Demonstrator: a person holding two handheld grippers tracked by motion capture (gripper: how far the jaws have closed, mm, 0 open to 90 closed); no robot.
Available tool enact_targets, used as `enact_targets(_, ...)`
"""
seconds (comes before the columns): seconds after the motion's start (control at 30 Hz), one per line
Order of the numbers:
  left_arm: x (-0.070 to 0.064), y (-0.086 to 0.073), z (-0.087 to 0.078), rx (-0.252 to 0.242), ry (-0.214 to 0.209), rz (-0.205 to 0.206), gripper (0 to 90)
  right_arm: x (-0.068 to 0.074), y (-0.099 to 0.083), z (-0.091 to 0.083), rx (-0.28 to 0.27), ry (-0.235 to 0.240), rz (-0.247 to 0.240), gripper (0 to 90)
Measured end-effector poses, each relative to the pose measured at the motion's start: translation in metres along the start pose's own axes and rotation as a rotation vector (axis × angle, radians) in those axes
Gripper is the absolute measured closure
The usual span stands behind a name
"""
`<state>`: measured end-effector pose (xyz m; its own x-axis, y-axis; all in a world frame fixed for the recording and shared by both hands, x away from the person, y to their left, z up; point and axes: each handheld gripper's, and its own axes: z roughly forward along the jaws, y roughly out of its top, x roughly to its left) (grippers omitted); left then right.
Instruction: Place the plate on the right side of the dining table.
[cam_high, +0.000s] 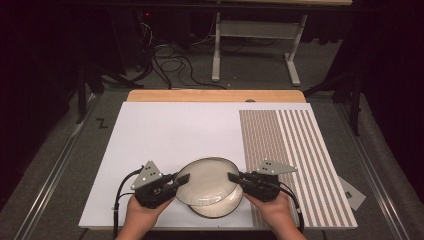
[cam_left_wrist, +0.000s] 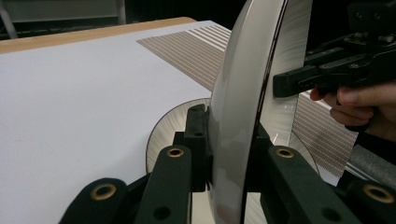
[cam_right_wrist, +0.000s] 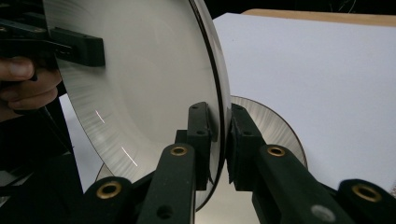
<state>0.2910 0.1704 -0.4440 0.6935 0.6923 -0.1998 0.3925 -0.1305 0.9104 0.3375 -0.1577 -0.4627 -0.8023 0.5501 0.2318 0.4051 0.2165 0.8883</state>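
Low in the frame, the left gripper (cam_high: 172, 182) and right gripper (cam_high: 234, 178) each pinch opposite rims of the upper plate (cam_high: 206, 181), lifted above probably a second plate (cam_high: 225, 206) on the desk (cam_high: 165, 130). Raise both evenly, keeping it level.

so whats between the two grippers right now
In the high view a white plate spans the gap: the left gripper and right gripper each pinch opposite rims, above a second plate on the white board.

Your raised plate (cam_high: 207, 180) hides most of the second plate (cam_high: 220, 209) lying beneath it. Your forearms are cut off by the bottom edge of the high view.
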Motion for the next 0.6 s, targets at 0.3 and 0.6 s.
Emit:
enact_targets(0.3,0.001,0.0,0.001,0.004,-0.015,-0.009,77.6,0.003,0.007,-0.009,-0.032,-0.015,-0.043,84.5)
enact_targets(0.6,-0.001,0.004,0.003,-0.005,-0.025,-0.028,77.5,0.005,0.014,-0.018,-0.05,-0.039,-0.062,85.1)
